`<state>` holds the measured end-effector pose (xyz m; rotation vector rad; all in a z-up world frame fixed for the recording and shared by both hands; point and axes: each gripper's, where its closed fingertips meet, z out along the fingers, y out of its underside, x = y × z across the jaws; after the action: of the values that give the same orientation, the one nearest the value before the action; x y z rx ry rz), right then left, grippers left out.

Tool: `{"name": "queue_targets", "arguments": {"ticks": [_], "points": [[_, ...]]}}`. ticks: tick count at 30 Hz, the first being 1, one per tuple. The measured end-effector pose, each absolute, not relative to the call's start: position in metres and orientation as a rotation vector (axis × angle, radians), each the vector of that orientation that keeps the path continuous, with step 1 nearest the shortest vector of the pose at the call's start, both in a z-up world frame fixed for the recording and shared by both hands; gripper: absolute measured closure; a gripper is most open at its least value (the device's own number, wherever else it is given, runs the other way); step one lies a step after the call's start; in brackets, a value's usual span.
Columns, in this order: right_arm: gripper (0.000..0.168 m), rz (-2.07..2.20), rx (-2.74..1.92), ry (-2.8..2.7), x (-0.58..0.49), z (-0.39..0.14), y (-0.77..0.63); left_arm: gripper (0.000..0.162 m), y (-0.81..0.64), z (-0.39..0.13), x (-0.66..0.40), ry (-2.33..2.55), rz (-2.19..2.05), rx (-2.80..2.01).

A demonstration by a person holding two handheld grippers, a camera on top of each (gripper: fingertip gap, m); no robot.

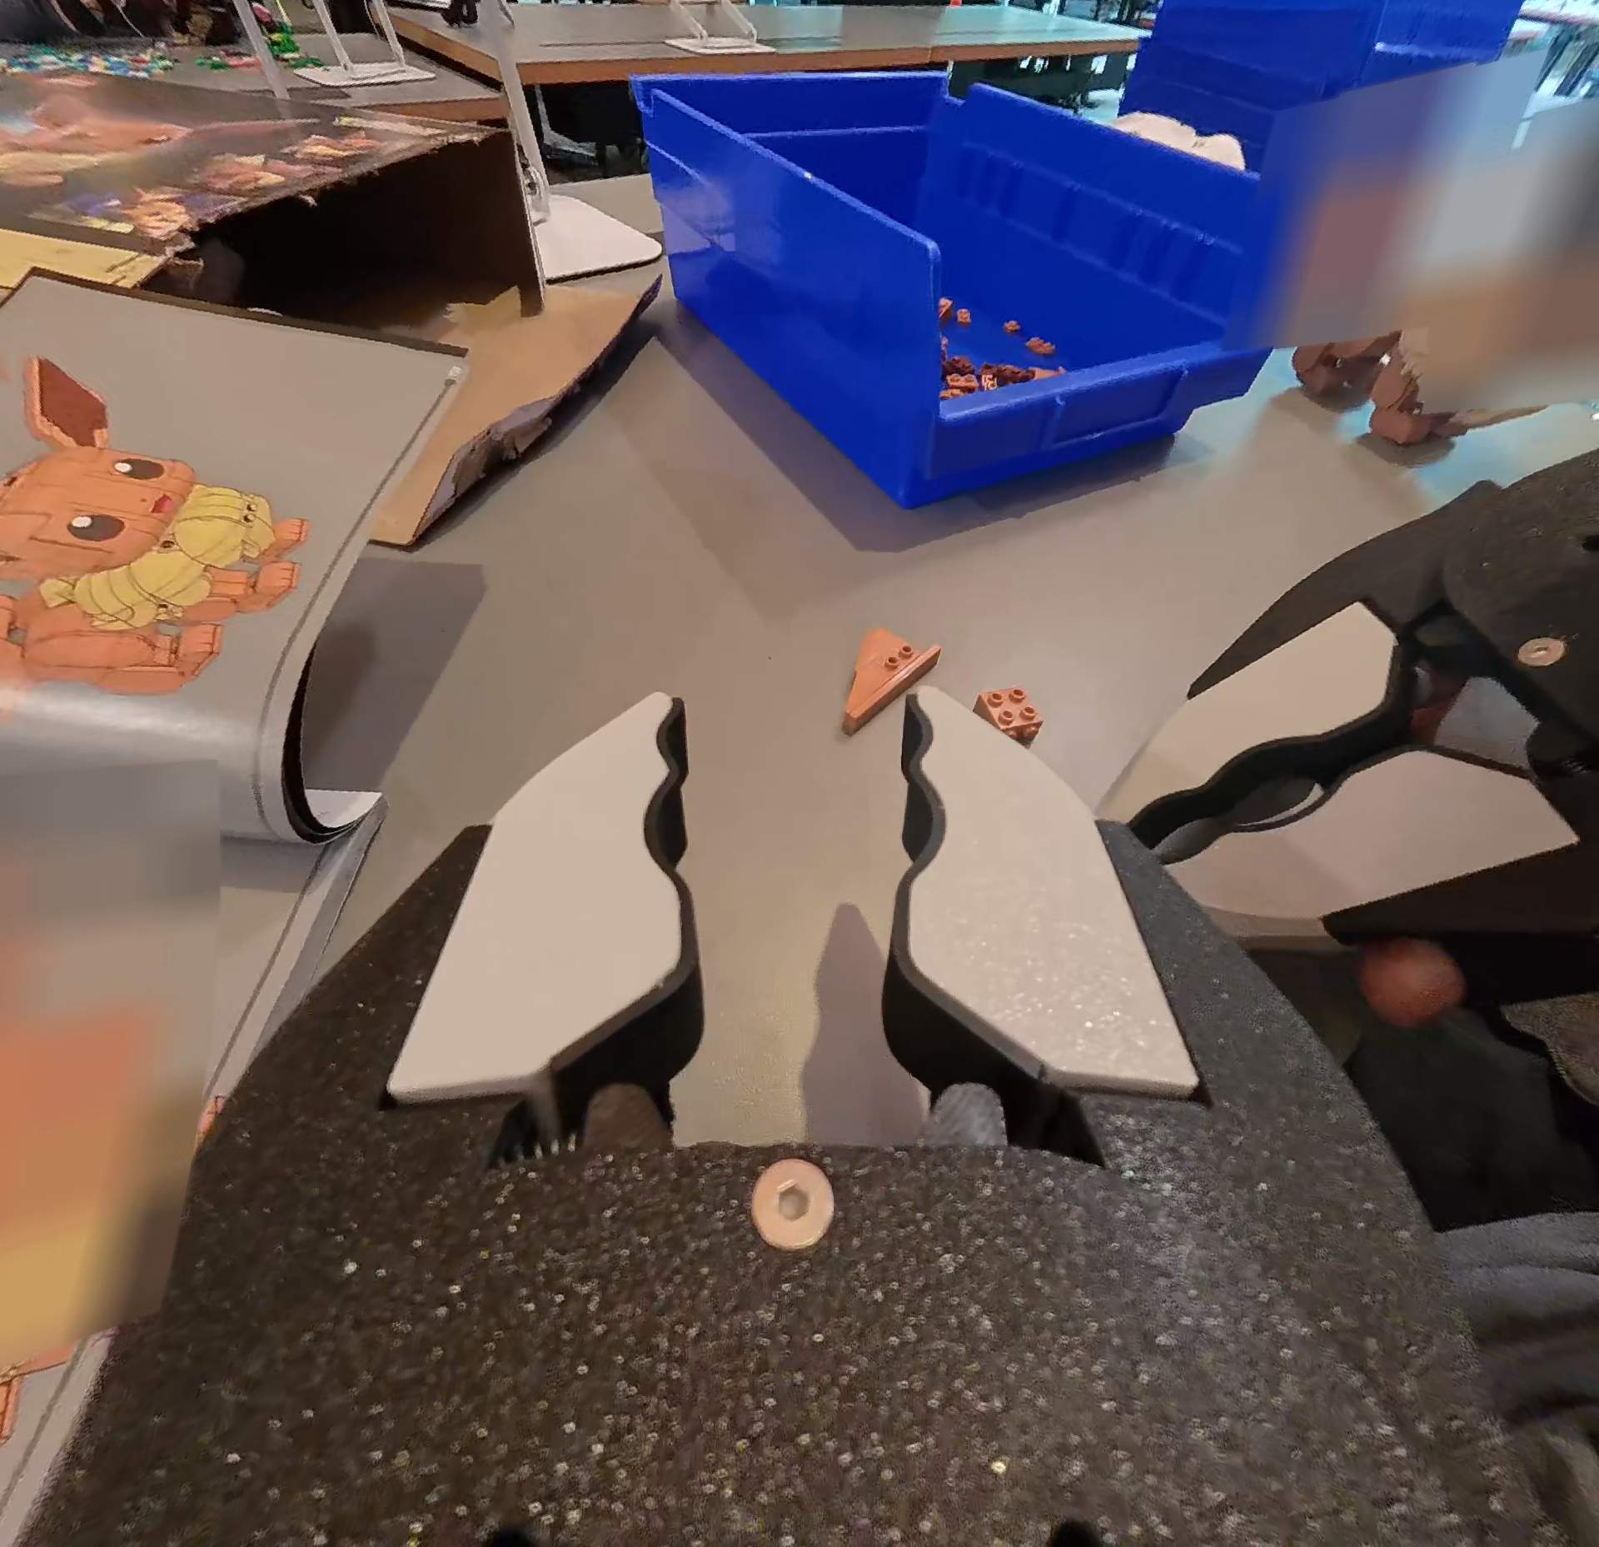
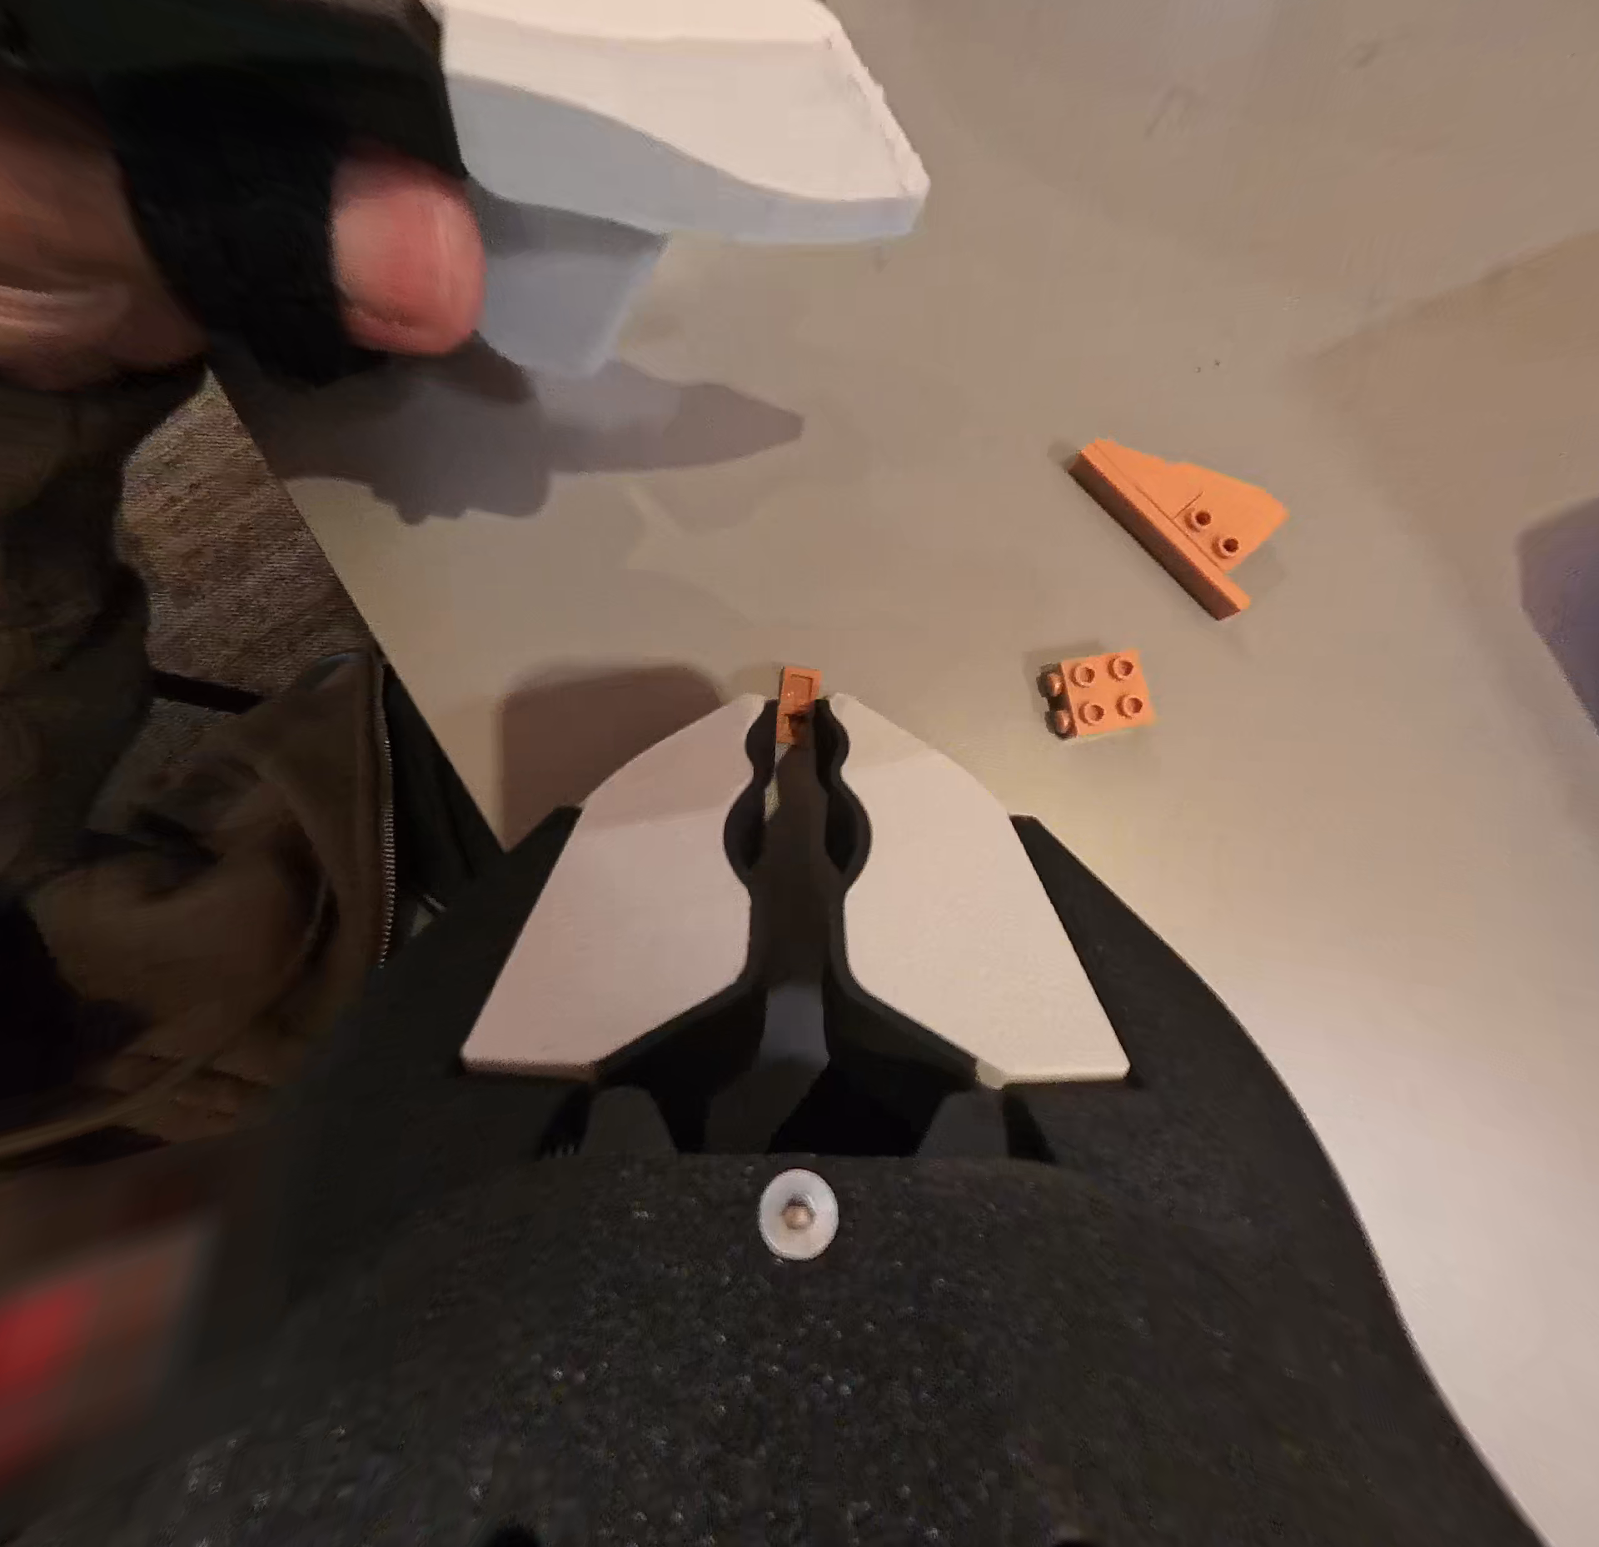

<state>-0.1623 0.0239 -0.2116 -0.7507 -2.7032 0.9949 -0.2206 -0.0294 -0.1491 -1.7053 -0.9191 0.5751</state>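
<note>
1. The right gripper (image 2: 797, 702), at the centre of the right wrist view, is clenched on a small orange piece (image 2: 796, 699) at its fingertips; the piece pokes out past the tips, just above the grey worktop (image 2: 952, 337).
2. To the right of it lie a square studded brick (image 2: 1097, 694) and, farther up, a wedge-shaped plate (image 2: 1181, 523), both orange and apart from each other.
3. The left gripper (image 1: 792, 709), in the lower middle of the left wrist view, is released, its jaws spread with bare worktop between them; the wedge and the brick lie just beyond its right fingertip.
4. A blue bin (image 1: 865, 294) in the upper middle of the frame holds small brown pieces (image 1: 986, 363); a curled booklet (image 1: 216, 484) lies at the left, with torn cardboard box (image 1: 363, 198) behind it.
</note>
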Motion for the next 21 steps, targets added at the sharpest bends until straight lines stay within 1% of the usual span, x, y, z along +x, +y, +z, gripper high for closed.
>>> {"name": "queue_targets", "arguments": {"ticks": [5, 7, 10, 12, 14, 17, 19, 21], "points": [[0.161, 1.037, -0.667, -2.769, -0.160, -0.210, 0.021, 0.117, -0.036, -0.142, -0.221, -0.940, 0.529, -1.616], [0.161, 1.126, -0.641, -2.739, -0.166, -0.200, 0.023, 0.119, -0.040, -0.139, -0.222, -0.949, 0.517, -1.579], [0.161, 1.234, -0.657, -2.573, -0.197, -0.163, 0.047, 0.120, -0.042, -0.136, -0.221, -0.953, 0.496, -1.544], [0.161, 1.236, -0.714, -2.403, -0.236, -0.132, 0.082, 0.122, -0.042, -0.137, -0.223, -0.964, 0.476, -1.541], [0.161, 1.188, -0.784, -2.282, -0.275, -0.113, 0.118, 0.123, -0.039, -0.139, -0.225, -0.959, 0.442, -1.553], [0.159, 1.076, -0.852, -2.284, -0.317, -0.121, 0.150, 0.123, -0.032, -0.139, -0.233, -0.935, 0.396, -1.558], [0.152, 1.039, -0.881, -2.297, -0.334, -0.131, 0.159, 0.123, -0.025, -0.140, -0.239, -0.911, 0.354, -1.575], [0.149, 1.042, -0.892, -2.296, -0.342, -0.136, 0.163, 0.123, -0.017, -0.145, -0.245, -0.904, 0.297, -1.612]]}}
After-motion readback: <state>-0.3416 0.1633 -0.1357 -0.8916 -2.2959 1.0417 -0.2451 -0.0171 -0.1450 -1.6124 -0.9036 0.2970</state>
